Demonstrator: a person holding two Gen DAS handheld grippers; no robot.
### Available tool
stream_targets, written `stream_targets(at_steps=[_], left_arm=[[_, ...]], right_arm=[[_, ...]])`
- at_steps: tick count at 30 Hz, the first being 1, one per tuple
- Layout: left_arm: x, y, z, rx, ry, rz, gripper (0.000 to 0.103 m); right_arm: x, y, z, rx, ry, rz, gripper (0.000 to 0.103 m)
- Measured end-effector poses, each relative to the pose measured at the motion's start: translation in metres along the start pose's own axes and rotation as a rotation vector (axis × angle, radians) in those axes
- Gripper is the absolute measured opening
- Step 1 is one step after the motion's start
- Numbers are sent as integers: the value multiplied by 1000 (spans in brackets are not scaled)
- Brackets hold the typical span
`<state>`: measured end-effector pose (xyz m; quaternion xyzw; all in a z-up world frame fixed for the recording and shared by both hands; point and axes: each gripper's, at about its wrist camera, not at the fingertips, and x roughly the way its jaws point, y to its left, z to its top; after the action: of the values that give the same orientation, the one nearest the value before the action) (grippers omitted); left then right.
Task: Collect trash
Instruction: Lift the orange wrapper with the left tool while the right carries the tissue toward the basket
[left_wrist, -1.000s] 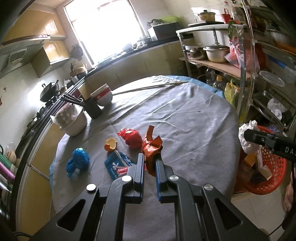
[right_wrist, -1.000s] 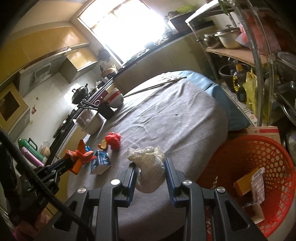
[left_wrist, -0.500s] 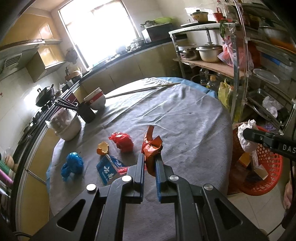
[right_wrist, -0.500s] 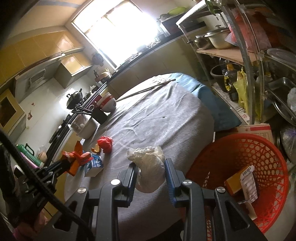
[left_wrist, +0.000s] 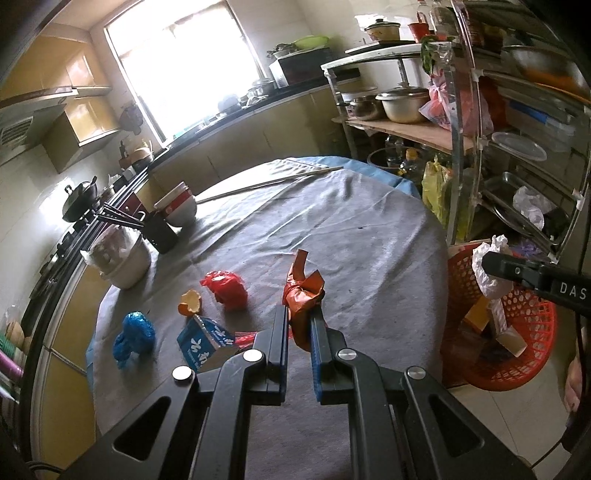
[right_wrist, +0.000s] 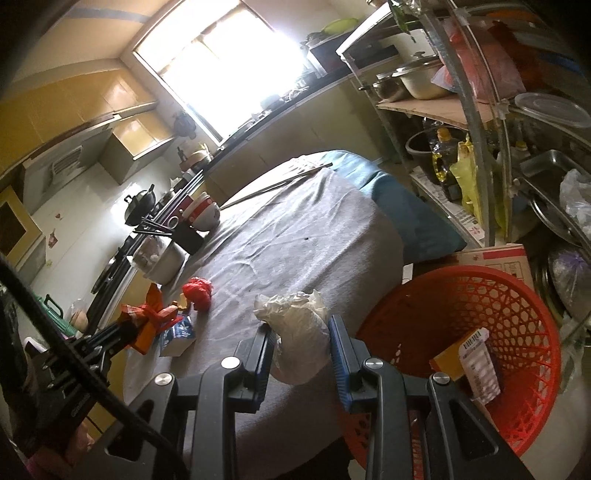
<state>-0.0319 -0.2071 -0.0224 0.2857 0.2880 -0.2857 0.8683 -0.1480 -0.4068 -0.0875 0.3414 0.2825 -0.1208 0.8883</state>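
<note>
My left gripper is shut on a crumpled orange-red wrapper, held above the grey-clothed round table. My right gripper is shut on a crumpled white plastic bag, held near the table's right edge beside the red mesh basket. The basket stands on the floor and holds a yellow box and paper. On the table lie a red wad, a blue wad, a blue carton and a piece of orange peel.
At the table's far left stand a black chopstick holder, stacked bowls and a white covered pot. A long stick lies across the far side. A metal rack with pots rises right of the table, behind the basket.
Both grippers have drifted right toward the basket with their loads. The table trash now sits further left in both views, and more of the basket shows in the right wrist view.
</note>
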Motion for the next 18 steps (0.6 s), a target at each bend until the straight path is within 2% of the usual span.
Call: stream_targets(at_steps=[18], left_arm=[[2,-36,8,67,-13,-31,11]], right_arm=[[-15,-38,1,66,-28,-43,32]])
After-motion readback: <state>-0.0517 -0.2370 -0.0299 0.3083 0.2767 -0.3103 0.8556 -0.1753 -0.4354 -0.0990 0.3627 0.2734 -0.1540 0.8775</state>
